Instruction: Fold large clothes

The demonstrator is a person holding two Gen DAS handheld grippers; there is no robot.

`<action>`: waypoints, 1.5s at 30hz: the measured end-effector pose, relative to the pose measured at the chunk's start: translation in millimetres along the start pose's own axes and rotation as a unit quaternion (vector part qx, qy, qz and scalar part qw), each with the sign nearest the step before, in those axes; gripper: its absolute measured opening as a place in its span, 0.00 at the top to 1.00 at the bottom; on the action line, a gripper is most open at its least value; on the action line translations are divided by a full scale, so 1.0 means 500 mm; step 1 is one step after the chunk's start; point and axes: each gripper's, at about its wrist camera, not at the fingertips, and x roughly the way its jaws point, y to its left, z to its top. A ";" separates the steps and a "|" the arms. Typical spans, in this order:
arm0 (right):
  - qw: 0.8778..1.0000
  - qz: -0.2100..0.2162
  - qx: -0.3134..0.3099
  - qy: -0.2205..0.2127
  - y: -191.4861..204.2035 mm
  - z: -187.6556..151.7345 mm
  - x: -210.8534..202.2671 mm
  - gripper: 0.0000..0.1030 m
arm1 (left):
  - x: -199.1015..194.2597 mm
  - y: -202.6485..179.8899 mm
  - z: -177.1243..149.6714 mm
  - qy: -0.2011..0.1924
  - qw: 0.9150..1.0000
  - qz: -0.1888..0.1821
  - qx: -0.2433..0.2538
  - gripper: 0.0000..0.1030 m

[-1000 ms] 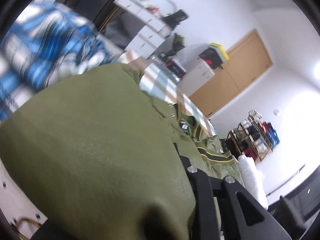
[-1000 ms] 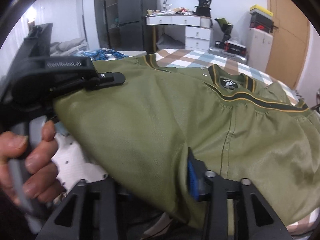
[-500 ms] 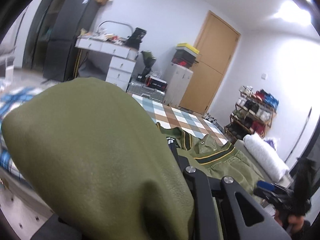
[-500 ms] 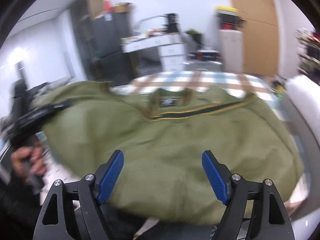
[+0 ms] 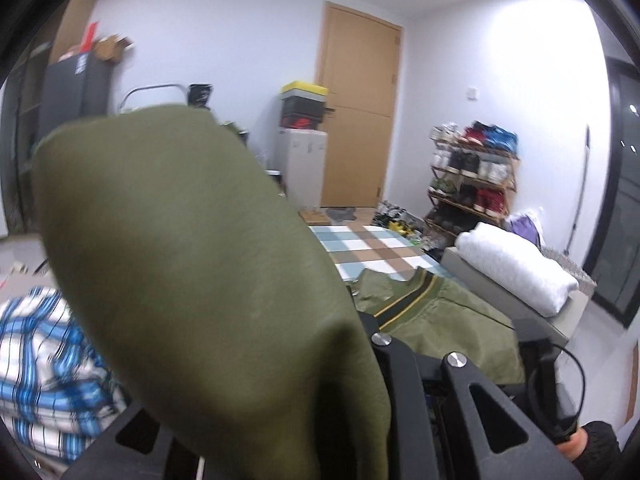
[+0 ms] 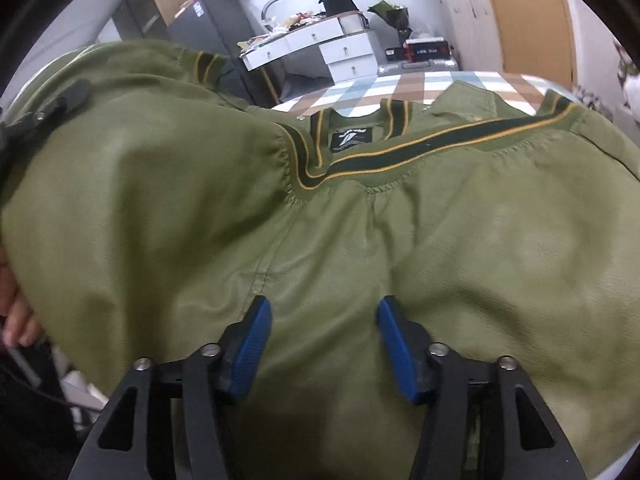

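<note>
An olive green jacket (image 6: 400, 232) with a dark, yellow-edged striped collar lies spread over the checked bed. My left gripper (image 5: 360, 328) is shut on a fold of the jacket (image 5: 200, 260). The fold is lifted and drapes over its left finger, hiding it. In the right wrist view the left gripper (image 6: 60, 100) shows at the far left, clamped on the raised jacket edge. My right gripper (image 6: 324, 316) hovers low over the jacket's body. Its jaws are closing, with fabric lying between the blue pads (image 6: 252, 344); the pads still stand apart from it.
A checked bed cover (image 5: 372, 244) lies beyond the jacket. A blue and white plaid garment (image 5: 40, 360) is at the left. A white folded blanket (image 5: 512, 264), a shoe rack (image 5: 472, 168) and a white desk with drawers (image 6: 332, 48) stand around the bed.
My left gripper rose and rolled, lifting the jacket fold. My right gripper let go of the jacket edge, opened wide, moved over the jacket's body, and its jaws have narrowed again.
</note>
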 end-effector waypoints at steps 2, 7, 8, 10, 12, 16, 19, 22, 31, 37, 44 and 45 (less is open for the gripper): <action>0.999 -0.005 0.011 -0.037 -0.036 0.011 -0.057 0.47 | 0.015 -0.033 0.010 0.006 1.000 -0.006 0.025 0.89; 0.990 -0.063 0.045 -0.119 -0.139 0.022 -0.199 0.40 | 0.080 -0.149 0.019 0.035 0.993 -0.047 0.098 0.89; 0.986 -0.081 0.060 -0.134 -0.166 0.020 -0.229 0.38 | 0.099 -0.178 0.015 0.043 0.991 -0.061 0.112 0.89; 0.978 -0.101 0.092 -0.155 -0.207 0.017 -0.269 0.38 | 0.150 -0.244 -0.005 0.077 0.982 -0.097 0.143 0.89; 0.971 -0.117 0.117 -0.170 -0.238 0.008 -0.302 0.38 | 0.208 -0.310 -0.050 0.135 0.966 -0.139 0.172 0.86; 0.962 -0.136 0.148 -0.187 -0.279 0.006 -0.332 0.38 | 0.270 -0.397 -0.149 0.211 0.937 -0.174 0.217 0.56; 0.961 -0.134 0.154 -0.186 -0.284 0.008 -0.332 0.38 | 0.222 -0.397 -0.160 0.176 0.936 -0.199 0.231 0.42; 0.964 -0.113 0.160 -0.182 -0.287 -0.002 -0.340 0.37 | 0.176 -0.361 -0.140 0.174 0.934 -0.251 0.185 0.40; 0.957 0.041 0.203 -0.204 -0.267 -0.015 -0.384 0.36 | 0.080 -0.228 -0.088 0.116 0.962 -0.240 0.054 0.39; 0.966 0.068 0.163 -0.186 -0.178 -0.025 -0.369 0.21 | 0.075 -0.125 -0.110 0.098 0.983 -0.153 -0.033 0.39; 0.980 -0.033 0.149 -0.127 -0.140 -0.015 -0.222 0.70 | 0.119 -0.074 -0.156 0.139 0.979 -0.101 -0.108 0.39; 0.980 -0.031 0.141 -0.139 -0.127 -0.008 -0.233 0.78 | 0.117 -0.072 -0.158 0.139 0.979 -0.099 -0.112 0.39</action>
